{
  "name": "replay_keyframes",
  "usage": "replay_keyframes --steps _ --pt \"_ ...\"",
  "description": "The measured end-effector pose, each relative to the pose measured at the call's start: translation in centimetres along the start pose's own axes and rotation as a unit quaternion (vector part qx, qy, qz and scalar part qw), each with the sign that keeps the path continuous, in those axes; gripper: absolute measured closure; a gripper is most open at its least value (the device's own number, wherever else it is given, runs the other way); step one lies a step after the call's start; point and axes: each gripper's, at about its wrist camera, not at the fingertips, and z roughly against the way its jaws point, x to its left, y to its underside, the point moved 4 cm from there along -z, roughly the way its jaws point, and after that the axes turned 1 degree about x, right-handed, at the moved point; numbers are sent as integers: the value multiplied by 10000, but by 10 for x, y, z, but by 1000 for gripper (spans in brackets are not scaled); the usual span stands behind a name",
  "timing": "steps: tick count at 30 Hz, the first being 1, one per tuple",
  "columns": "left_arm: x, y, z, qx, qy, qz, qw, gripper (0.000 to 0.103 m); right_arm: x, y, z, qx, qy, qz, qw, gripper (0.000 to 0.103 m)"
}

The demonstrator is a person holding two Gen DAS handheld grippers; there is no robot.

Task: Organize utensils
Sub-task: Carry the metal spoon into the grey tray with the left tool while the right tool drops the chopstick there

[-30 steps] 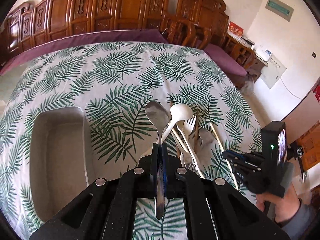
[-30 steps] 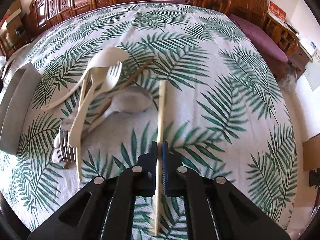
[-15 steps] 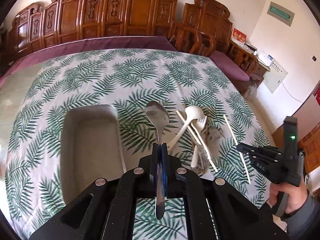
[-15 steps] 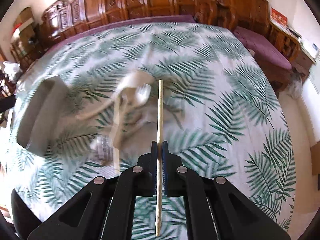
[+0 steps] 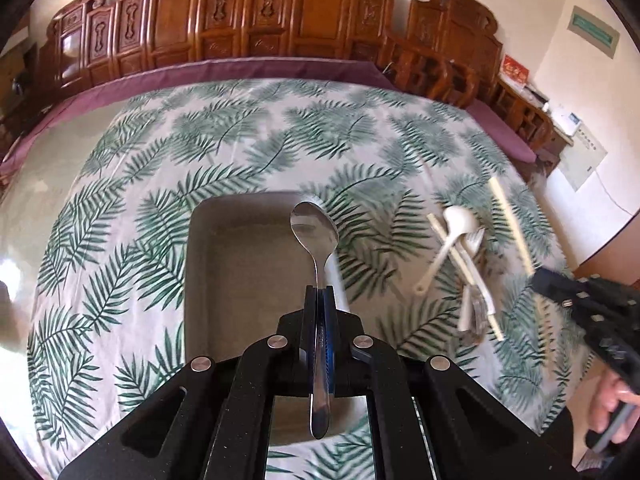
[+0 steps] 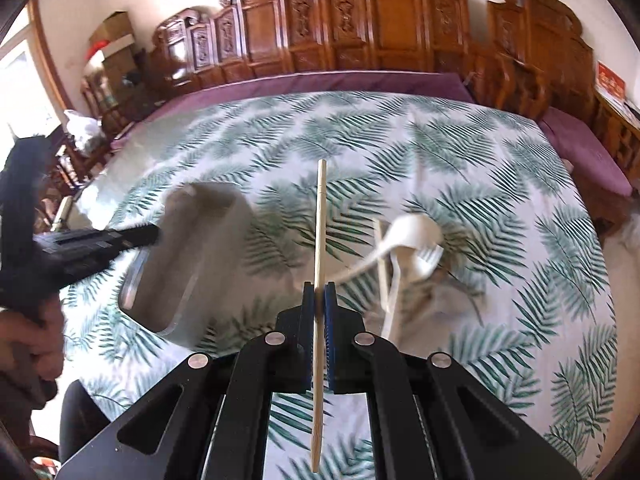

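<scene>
My left gripper (image 5: 319, 292) is shut on a metal spoon (image 5: 314, 236) and holds it above the right part of the grey tray (image 5: 240, 280). My right gripper (image 6: 319, 290) is shut on a single wooden chopstick (image 6: 319, 240) and holds it in the air between the tray (image 6: 180, 272) and the utensil pile. The pile (image 5: 464, 264) lies on the cloth right of the tray: a white ladle-like spoon (image 6: 408, 236), a white fork (image 6: 424, 260), chopsticks and metal forks. The right gripper also shows at the right edge of the left wrist view (image 5: 538, 282), with the chopstick (image 5: 510, 224).
The table carries a palm-leaf cloth (image 5: 280, 140) with a purple border. Carved wooden chairs (image 5: 256, 12) line the far side and the right. The left gripper and the hand holding it show at the left of the right wrist view (image 6: 152, 234).
Both grippers rose and moved left towards the tray. The spoon went from over the cloth to over the tray. The chopstick was lifted off the table.
</scene>
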Motion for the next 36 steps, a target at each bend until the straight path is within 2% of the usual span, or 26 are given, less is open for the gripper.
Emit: replay_keyframes --steps 8,15,20,27,31,36 --pt "28 11 -39 401 -174 140 9989 100 36 -14 -8 -8 -276 172 9995 97" --pt "38 14 -51 562 -217 217 9979 100 54 -18 -15 26 -331 283 9990 97" --pt "47 10 -39 440 -210 278 9984 96 70 -23 -21 31 -384 341 9987 97" --pt "72 6 2 70 -286 308 9991 96 104 -33 -42 80 -611 386 9974 97" --pt "87 6 23 -93 -399 338 9986 95 129 -44 -63 122 -803 310 9962 97" --pt "99 9 44 -231 -428 391 9981 95 143 -51 -87 156 -899 102 9958 97"
